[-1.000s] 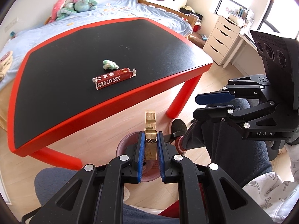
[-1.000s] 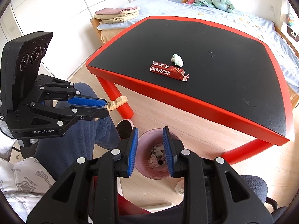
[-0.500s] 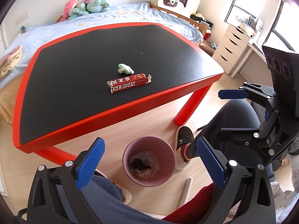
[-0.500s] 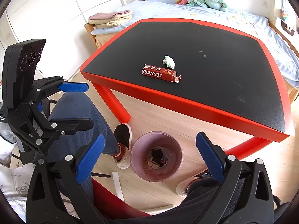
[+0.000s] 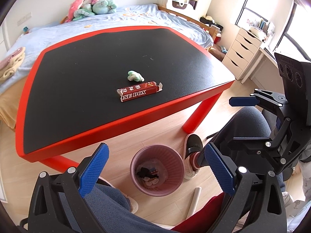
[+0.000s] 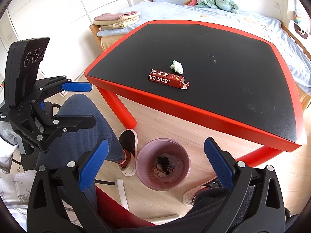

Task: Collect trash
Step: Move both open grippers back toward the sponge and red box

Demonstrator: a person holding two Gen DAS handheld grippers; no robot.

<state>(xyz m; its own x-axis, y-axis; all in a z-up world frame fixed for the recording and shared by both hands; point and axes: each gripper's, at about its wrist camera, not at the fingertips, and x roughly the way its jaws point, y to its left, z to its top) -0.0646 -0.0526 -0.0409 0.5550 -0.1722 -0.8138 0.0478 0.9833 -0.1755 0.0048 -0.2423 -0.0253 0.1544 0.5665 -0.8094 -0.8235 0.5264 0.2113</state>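
Observation:
A dark red carton (image 5: 139, 93) (image 6: 167, 78) lies near the front edge of the black, red-rimmed table (image 5: 77, 68) (image 6: 233, 77). Just behind it sits a crumpled green-white wad (image 5: 135, 76) (image 6: 177, 67). On the floor below stands a pink bin (image 5: 155, 191) (image 6: 161, 186) with scraps inside. My left gripper (image 5: 157, 167) (image 6: 85, 104) hangs wide open above the bin with nothing between its blue pads. My right gripper (image 6: 157, 155) (image 5: 245, 120) is wide open and empty too, over the same bin.
The seated person's legs and shoes (image 5: 191, 145) (image 6: 127, 141) flank the bin. A white tube (image 5: 195, 198) (image 6: 121, 192) lies on the wood floor. Behind the table is a bed (image 5: 116, 23) with plush toys; white drawers (image 5: 243, 52) stand at the right.
Both grippers went from shut to wide open. The wooden piece that the left gripper held over the bin is no longer between its pads.

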